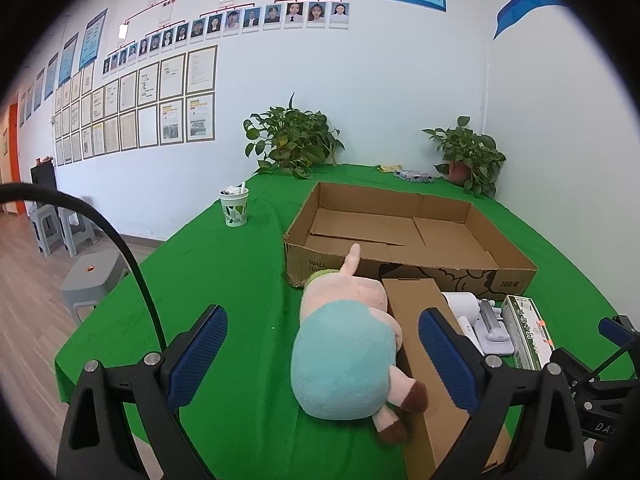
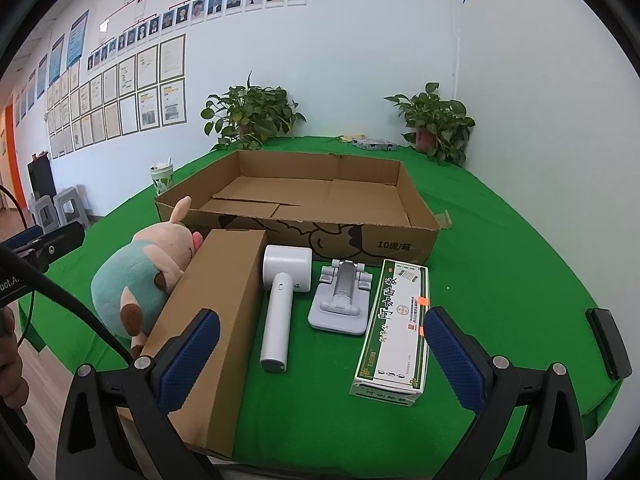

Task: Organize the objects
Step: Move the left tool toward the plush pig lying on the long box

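A plush pig in a teal shirt (image 1: 344, 356) lies on the green table, between the open fingers of my left gripper (image 1: 324, 364). It also shows in the right wrist view (image 2: 136, 276). Beside it lie a long brown carton (image 2: 208, 320), a white handheld device (image 2: 280, 300), a grey folding stand (image 2: 340, 300) and a green-and-white medicine box (image 2: 396, 328). My right gripper (image 2: 316, 356) is open and empty, above the near ends of these items. A wide, empty cardboard tray box (image 2: 304, 236) stands behind them.
A paper cup (image 1: 235, 208) stands at the table's left edge. Two potted plants (image 1: 292, 140) (image 1: 468, 156) and small packets (image 1: 414, 176) sit at the back by the wall. Grey stools (image 1: 92, 276) stand on the floor at left. A black cable (image 1: 120, 240) arcs past the left gripper.
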The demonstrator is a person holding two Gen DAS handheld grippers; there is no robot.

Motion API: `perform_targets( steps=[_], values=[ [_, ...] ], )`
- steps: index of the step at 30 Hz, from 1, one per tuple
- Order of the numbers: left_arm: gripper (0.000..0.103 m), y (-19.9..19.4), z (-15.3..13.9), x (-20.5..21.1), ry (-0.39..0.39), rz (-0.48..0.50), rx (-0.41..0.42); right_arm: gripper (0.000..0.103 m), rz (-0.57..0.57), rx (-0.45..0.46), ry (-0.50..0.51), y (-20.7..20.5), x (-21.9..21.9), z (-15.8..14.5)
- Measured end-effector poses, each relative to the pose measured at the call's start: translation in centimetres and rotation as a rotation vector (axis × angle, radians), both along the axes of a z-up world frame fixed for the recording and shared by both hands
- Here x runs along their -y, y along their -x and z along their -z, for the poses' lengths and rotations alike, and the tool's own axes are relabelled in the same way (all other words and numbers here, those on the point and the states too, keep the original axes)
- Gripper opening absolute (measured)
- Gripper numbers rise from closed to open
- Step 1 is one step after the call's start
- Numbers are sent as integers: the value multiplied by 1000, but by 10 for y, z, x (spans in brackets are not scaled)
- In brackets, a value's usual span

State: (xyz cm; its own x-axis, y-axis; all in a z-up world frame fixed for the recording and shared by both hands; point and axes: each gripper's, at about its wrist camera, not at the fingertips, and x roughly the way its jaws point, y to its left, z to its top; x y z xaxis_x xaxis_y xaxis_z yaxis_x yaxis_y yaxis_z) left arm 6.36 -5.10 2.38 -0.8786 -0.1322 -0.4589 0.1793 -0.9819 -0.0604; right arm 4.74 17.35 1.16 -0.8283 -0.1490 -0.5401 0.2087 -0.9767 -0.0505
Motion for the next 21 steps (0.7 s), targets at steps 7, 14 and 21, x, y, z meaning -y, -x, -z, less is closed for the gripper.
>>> perform_targets(
  steps=[7,14,21],
  values=[
    [97,-23,-26,41,45,-139,-50,102,-196,-29,1,-17,25,-28],
    [97,-14,-17,65,-14,-168,47,103,-658,-28,211,-54,64,-64],
    [97,26,28,57,-122,-12,195,102,-457,122,66,-6,69,-5]
  ],
)
